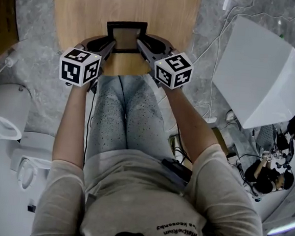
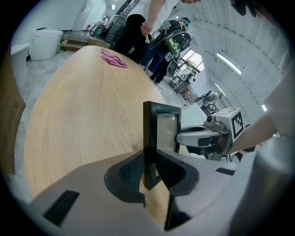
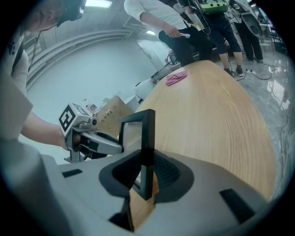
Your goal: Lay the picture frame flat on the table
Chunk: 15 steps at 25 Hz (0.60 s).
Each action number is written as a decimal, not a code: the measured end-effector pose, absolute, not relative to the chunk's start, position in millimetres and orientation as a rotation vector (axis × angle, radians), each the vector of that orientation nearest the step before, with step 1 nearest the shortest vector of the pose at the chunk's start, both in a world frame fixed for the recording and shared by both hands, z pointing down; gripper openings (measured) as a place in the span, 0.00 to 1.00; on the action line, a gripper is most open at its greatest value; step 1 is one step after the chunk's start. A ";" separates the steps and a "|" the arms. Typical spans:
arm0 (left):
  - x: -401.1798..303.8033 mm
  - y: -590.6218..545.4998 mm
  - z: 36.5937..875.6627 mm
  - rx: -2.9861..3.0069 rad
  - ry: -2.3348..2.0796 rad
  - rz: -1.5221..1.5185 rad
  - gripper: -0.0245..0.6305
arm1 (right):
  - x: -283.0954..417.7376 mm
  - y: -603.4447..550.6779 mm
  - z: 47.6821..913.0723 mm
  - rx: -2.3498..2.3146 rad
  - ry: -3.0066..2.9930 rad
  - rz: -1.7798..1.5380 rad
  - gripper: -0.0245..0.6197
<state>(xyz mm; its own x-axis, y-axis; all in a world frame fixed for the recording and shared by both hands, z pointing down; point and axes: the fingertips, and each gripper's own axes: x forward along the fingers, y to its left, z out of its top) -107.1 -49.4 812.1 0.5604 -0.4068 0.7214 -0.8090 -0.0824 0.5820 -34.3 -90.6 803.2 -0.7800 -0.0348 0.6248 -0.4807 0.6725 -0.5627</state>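
Note:
A small black picture frame [image 1: 126,36] with a brownish pane is held upright over the near edge of the wooden table [image 1: 90,7]. My left gripper [image 1: 109,46] is shut on the frame's left side bar [image 2: 149,147]. On the opposite side bar [image 3: 147,152] my right gripper [image 1: 141,45] is shut. In the left gripper view the frame stands edge-on between the dark pads, with the right gripper beyond it [image 2: 203,137]. The right gripper view mirrors this, showing the left gripper [image 3: 87,138] behind the frame.
A pink cloth [image 2: 114,59] lies at the table's far end. A big white box [image 1: 264,74] and cables [image 1: 221,39] sit on the floor to the right. White fixtures [image 1: 3,123] stand to the left. People stand beyond the table [image 3: 184,27].

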 end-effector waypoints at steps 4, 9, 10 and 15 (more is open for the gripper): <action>-108.3 -52.5 815.5 1.690 -1.022 0.456 0.17 | -35.4 -93.8 807.7 0.397 -2.287 1.010 0.17; -113.3 -55.9 820.2 1.668 -1.025 0.434 0.17 | -40.2 -97.5 813.0 0.389 -2.272 1.022 0.18; -113.7 -57.1 820.8 1.663 -1.026 0.432 0.17 | -40.6 -98.7 813.7 0.388 -2.269 1.025 0.18; -115.3 -61.3 823.0 1.644 -1.030 0.425 0.17 | -42.1 -102.9 816.4 0.390 -2.256 1.041 0.18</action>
<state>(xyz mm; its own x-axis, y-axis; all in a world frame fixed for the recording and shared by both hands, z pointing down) -115.3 -61.3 823.0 0.5585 -0.4062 0.7233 -0.7982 -0.0256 0.6019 -42.1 -102.9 816.4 -0.7666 -0.0091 0.6421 -0.4945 0.6462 -0.5813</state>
